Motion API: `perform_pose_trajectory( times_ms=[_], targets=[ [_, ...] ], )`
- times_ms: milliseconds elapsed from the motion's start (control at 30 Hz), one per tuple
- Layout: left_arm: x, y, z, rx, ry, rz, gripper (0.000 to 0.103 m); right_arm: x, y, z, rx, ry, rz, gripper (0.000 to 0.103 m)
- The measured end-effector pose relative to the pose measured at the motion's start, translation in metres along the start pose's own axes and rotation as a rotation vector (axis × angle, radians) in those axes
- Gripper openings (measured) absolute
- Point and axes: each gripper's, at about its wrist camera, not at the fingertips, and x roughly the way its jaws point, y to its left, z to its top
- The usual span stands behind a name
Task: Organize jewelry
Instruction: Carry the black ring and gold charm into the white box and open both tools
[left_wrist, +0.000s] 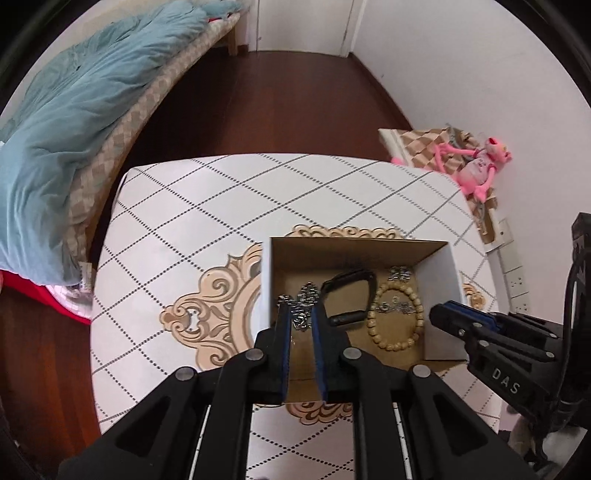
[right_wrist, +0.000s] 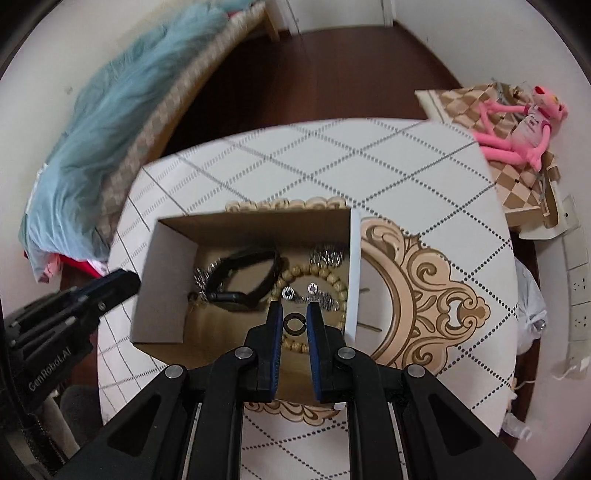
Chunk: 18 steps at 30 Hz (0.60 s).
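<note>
An open cardboard box (left_wrist: 354, 242) stands on the patterned table (left_wrist: 207, 206). Inside lie a silver chain (left_wrist: 304, 295), a black watch (left_wrist: 349, 291), a wooden bead bracelet (left_wrist: 395, 321) and small silver pieces (left_wrist: 399, 273). My left gripper (left_wrist: 300, 308) hovers above the box's left part, its jaws nearly together and empty; the chain shows through the gap from below. In the right wrist view the left gripper (right_wrist: 125, 280) sits just outside the left wall of the box (right_wrist: 258, 225). My right gripper (right_wrist: 294, 314) is shut on a small dark ring (right_wrist: 294, 325) above the bracelet (right_wrist: 321, 275).
A bed with a blue blanket (left_wrist: 92, 92) runs along the left beyond the table. A pink plush toy (left_wrist: 476, 166) lies on a checkered stand at the right, near wall sockets (left_wrist: 515, 273). Dark wood floor (left_wrist: 295, 103) lies behind the table.
</note>
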Motion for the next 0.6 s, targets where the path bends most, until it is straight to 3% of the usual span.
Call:
perform_pose_trajectory(
  times_ms=[33,67,100,133,167,200,233,333,400,467,533,600],
  targets=[
    [-0.001,0.001,0.001,-0.001,-0.006,0.006,0.011,0.000,0.000,0.000,-0.001,0.001,-0.003,0.018],
    [-0.003,0.001,0.002,0.000,-0.016,0.018,0.011,-0.001,0.000,0.001,-0.004,-0.001,-0.009,0.027],
    [-0.006,0.001,0.001,0.004,-0.023,0.030,0.015,-0.003,0.000,0.000,-0.006,-0.006,-0.010,0.037],
    [-0.007,0.003,0.002,0.002,-0.027,0.038,0.020,-0.006,0.001,-0.001,-0.007,-0.016,-0.011,0.040],
    [-0.008,0.004,0.002,-0.003,-0.029,0.043,0.041,-0.008,0.000,-0.001,-0.008,-0.018,-0.011,0.044],
    [-0.011,0.005,0.001,-0.008,-0.035,0.050,0.071,-0.010,0.000,-0.002,-0.008,-0.024,-0.016,0.044],
    [-0.012,0.008,0.001,-0.009,-0.041,0.048,0.078,-0.012,0.000,-0.004,-0.009,-0.030,-0.020,0.044],
    [-0.018,0.011,-0.004,-0.011,-0.062,0.067,0.079,-0.019,0.002,-0.008,-0.011,-0.043,-0.050,0.050],
    [-0.019,0.014,-0.008,-0.014,-0.058,0.090,0.082,-0.025,0.003,-0.014,-0.020,-0.059,-0.089,0.070],
    [-0.019,0.016,-0.014,-0.013,-0.061,0.114,0.095,-0.029,0.004,-0.020,-0.028,-0.068,-0.138,0.076],
    [-0.018,0.018,-0.020,-0.015,-0.064,0.133,0.097,-0.032,0.003,-0.026,-0.027,-0.066,-0.158,0.083],
    [-0.018,0.019,-0.028,-0.020,-0.068,0.150,0.097,-0.032,0.004,-0.032,-0.029,-0.058,-0.194,0.099]
  ],
)
